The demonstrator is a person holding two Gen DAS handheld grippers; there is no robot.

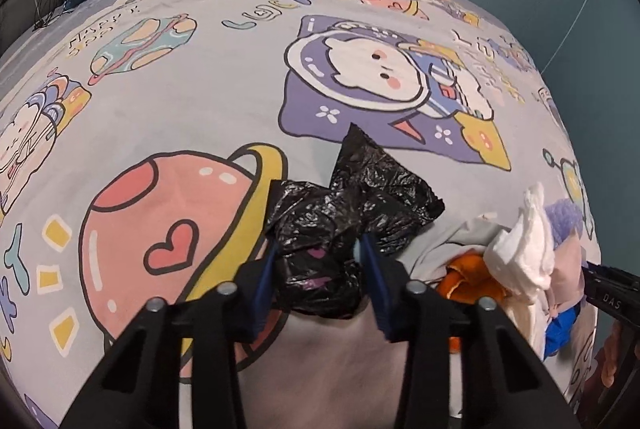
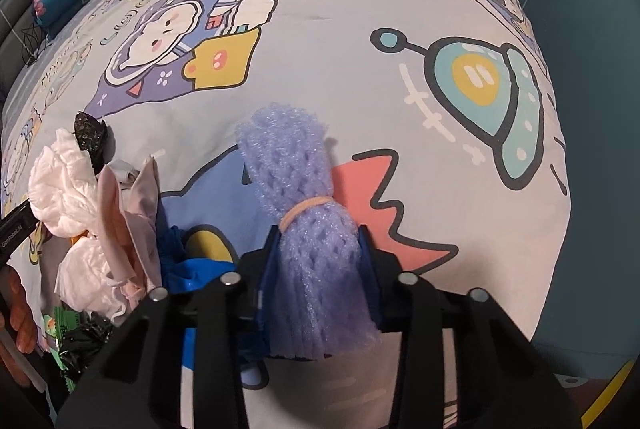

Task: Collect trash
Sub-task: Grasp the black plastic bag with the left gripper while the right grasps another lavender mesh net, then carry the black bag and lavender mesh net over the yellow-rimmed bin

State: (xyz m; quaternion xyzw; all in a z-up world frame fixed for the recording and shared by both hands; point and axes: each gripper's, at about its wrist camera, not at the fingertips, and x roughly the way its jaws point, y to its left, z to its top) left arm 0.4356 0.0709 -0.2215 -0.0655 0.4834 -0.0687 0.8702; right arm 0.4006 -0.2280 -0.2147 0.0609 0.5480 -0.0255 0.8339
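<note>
Both tongs are clamped: left gripper [image 1: 318,253] on the black plastic bag [image 1: 348,205], right gripper [image 2: 320,249] on the purple foam net [image 2: 296,197], near the bed [image 2: 360,101] edge. Thin film may slip; springy foam may pop free.

Plastic bag [image 1: 344,213] lies on the bed [image 1: 200,101], left of crumpled tissue [image 1: 524,249].

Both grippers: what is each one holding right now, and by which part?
Left gripper pinches the crumpled black plastic bag at its near bunched end. Right gripper clamps the purple foam net just below its rubber band.
</note>
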